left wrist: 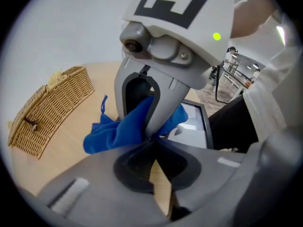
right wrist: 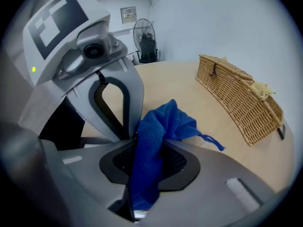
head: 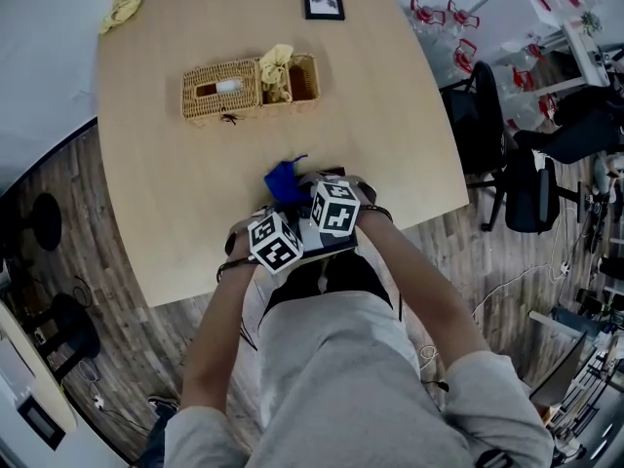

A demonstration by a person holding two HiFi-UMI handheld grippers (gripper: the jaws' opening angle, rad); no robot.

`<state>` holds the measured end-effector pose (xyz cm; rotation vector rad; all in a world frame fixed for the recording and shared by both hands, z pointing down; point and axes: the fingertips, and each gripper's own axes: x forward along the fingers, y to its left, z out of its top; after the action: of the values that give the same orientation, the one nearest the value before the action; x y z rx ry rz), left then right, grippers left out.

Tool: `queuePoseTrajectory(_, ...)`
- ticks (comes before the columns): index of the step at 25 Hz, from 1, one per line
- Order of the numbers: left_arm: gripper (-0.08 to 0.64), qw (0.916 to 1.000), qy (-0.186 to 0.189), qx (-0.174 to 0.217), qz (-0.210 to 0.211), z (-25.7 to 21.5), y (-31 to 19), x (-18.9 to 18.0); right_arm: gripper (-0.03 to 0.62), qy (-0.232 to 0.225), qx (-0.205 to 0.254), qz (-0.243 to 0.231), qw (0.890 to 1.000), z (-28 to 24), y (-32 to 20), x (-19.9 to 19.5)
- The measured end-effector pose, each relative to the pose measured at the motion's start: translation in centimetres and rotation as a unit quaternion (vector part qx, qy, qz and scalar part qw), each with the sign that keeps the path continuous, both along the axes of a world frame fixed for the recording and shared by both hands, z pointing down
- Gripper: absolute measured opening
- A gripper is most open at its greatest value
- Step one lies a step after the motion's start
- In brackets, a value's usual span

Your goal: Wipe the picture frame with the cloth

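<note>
1. Already we have the blue cloth [right wrist: 163, 124] in hand. The right gripper [right wrist: 137, 137] has its jaws clamped on the fabric, and a loose bunch spills out ahead of them.
2. Our left gripper [left wrist: 152, 137] has its jaws drawn together at the tips, just beside the picture frame [left wrist: 195, 122]. We cannot tell whether they nip its edge.
3. That frame sits at the near edge of the table [head: 390, 144], close to our body, with the cloth bunched right against it.
4. We judge the pick-up done and the wiping barely begun. Passes across the glass and the dark border are left.
5. A second small frame [head: 323, 1] and a wicker basket [head: 219, 91] sit well apart, farther up the table.
</note>
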<state>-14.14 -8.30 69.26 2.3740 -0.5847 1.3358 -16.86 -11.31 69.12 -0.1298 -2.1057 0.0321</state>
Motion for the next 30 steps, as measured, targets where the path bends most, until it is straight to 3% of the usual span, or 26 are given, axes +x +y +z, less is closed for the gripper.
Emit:
queuePoseTrajectory(4,0.052,1.0000,0.000,-0.004,-0.003,0.1,-0.1,-0.1,0.098,0.012,-0.006,-0.014,1.000,0.2,0.8,0.6)
queuePoseTrajectory(18,0.052,0.9999,-0.001,-0.008,-0.014,-0.1,-0.1,-0.2,0.098,0.008,-0.010,0.058,0.998,0.1,3.1,2.2)
queuePoseTrajectory(25,0.052,0.9997,-0.005,-0.006,-0.021,-0.2,-0.1,-0.2,0.098,-0.006,-0.049,0.162,0.986,-0.2,3.9,2.4)
queuePoseTrajectory(30,0.054,0.9996,-0.007,-0.007,-0.025,-0.2,-0.2,0.1,0.098,-0.011,-0.065,0.209,0.976,-0.2,4.7,2.9)
